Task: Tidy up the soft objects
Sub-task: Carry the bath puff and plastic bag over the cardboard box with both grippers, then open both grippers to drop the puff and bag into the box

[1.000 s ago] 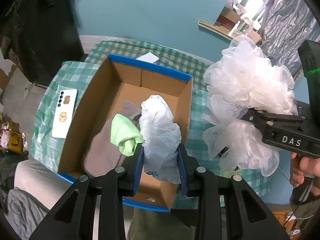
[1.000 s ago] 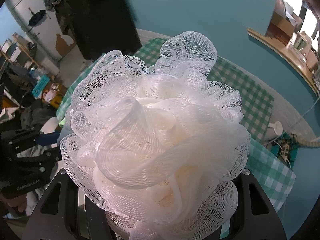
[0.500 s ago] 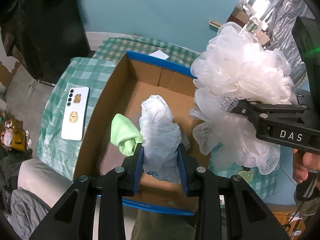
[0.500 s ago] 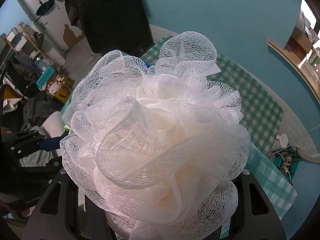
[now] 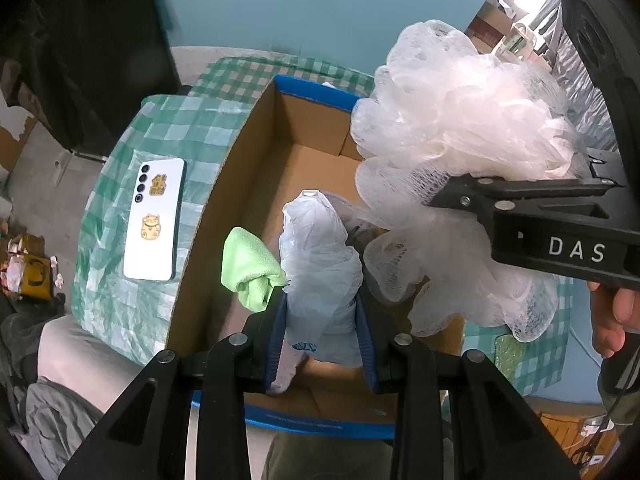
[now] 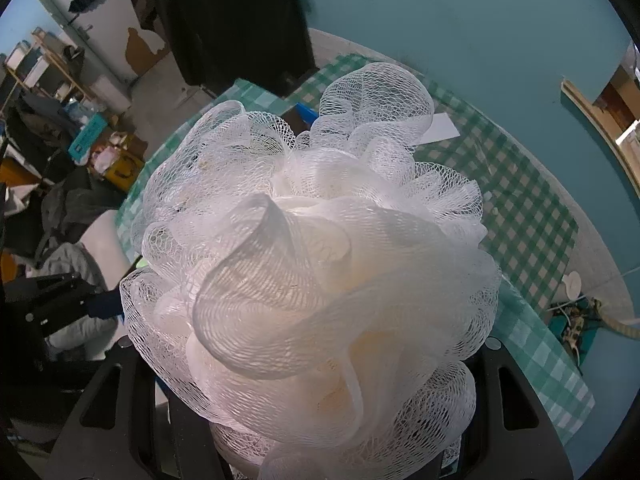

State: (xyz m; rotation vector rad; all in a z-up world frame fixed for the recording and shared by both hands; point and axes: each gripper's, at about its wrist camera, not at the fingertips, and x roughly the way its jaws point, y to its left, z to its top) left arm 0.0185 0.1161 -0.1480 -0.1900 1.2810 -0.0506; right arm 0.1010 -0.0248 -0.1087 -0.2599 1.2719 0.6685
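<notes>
teal walls stand behind a bench [image 5: 168, 128] covered in a green-and-white checked cloth, on which an open cardboard box [image 5: 224, 184] with blue-edged flaps sits. the left gripper [image 5: 322, 312] is clenched on a crumpled clear plastic bag [image 5: 316, 256], its blue-padded fingers [image 5: 278, 320] pressing both sides; it holds the bag above the near part of the box. just to the left of that gripper, inside the box, lies a folded light-green cloth [image 5: 250, 268]. farther left of it, outside the box on the checked cloth, a white phone [image 5: 154, 220] lies face down with gold cat stickers on its back.

to the right of the left gripper, the right gripper [image 5: 436, 196] grasps a white mesh bath pouf [image 5: 460, 140], held over the right side of the box. in the right wrist view the pouf [image 6: 316, 260] fills most of the frame, bulging out past both fingers. a white paper slip [image 6: 442, 128] lies on the bench beyond it.
</notes>
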